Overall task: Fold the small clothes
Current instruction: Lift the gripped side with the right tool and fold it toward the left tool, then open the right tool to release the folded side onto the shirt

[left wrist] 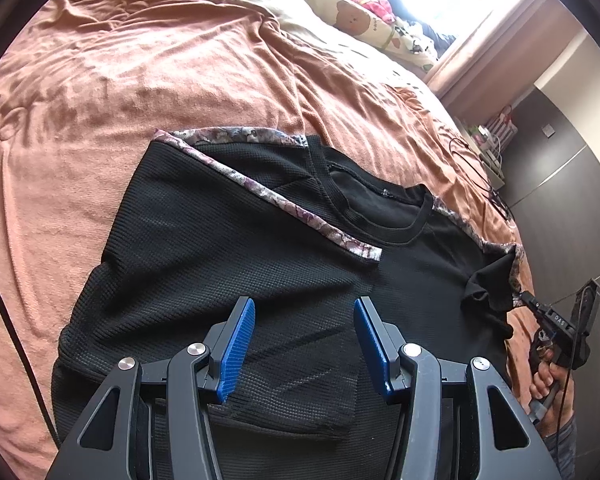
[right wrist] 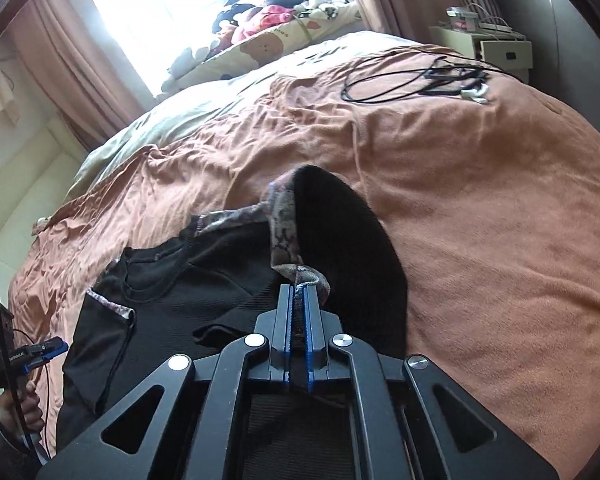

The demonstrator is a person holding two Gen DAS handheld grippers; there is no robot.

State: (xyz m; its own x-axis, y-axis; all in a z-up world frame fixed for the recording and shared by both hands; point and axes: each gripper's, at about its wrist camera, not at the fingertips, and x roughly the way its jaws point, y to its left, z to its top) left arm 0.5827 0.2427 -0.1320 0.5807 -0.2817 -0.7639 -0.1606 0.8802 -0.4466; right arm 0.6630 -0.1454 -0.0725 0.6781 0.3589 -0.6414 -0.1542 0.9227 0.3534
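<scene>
From the left wrist camera, the black shirt lies spread on the bed's orange blanket, neckline toward the pillows. One sleeve is already folded in across the chest, its floral trim running diagonally from the shoulder down to the middle of the front. The left gripper hangs over the lower part of the shirt with its blue fingers wide apart and nothing between them. At the right edge of this view the right gripper appears small and from the side, pinching the bunched other sleeve at the shirt's far side; the hand holding it shows below. Printed pillows and soft toys sit at the head of the bed by a bright window.

The right wrist camera gives the close look that the first lacks: the right gripper is pressed together on the sleeve's floral cuff, and the black sleeve stands lifted off the blanket in an arch. The shirt's body lies to the left, neckline visible. Far left, the left gripper shows only as a blue tip, its jaws too small to judge here. Only this view shows the tangle of black cables on the blanket and a white bedside cabinet.
</scene>
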